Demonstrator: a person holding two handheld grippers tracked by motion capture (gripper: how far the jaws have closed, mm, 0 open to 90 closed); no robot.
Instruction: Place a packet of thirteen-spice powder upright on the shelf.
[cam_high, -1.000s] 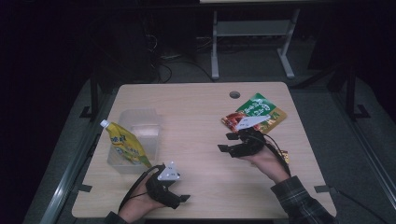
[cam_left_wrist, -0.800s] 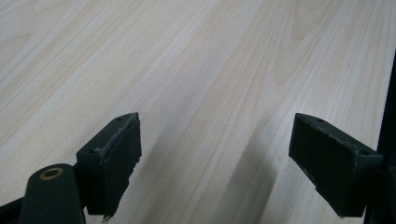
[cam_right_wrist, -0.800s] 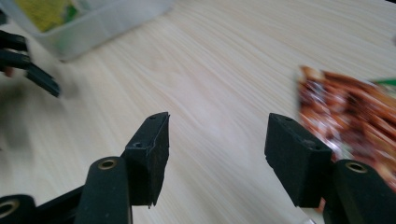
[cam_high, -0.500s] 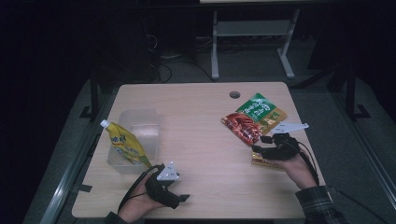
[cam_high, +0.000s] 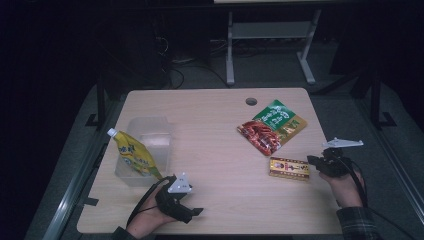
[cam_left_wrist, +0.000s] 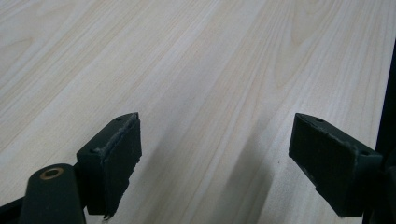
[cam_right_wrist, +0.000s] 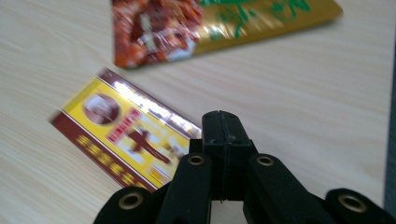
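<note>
Two hand-held black grippers worked a pale wooden table (cam_high: 215, 125) under dim light. At the table's right edge, the right gripper (cam_high: 312, 161) lay just beside a flat yellow-and-maroon rectangular packet (cam_high: 289, 168), its jaws having just closed until the pads met with nothing between them; in the right gripper view the shut tips (cam_right_wrist: 223, 127) sat over the packet's (cam_right_wrist: 123, 140) near corner, though whether they touched it could not be told. Close beyond the packet lay a red, green and gold foil snack pouch (cam_high: 271, 128). Near the front edge, the left gripper (cam_high: 196, 212) rested with its jaws wide apart and empty over bare wood (cam_left_wrist: 210, 70). Beside it, at the table's left, a yellow spouted pouch (cam_high: 133, 155) leaned in a clear plastic tub (cam_high: 150, 132).
</note>
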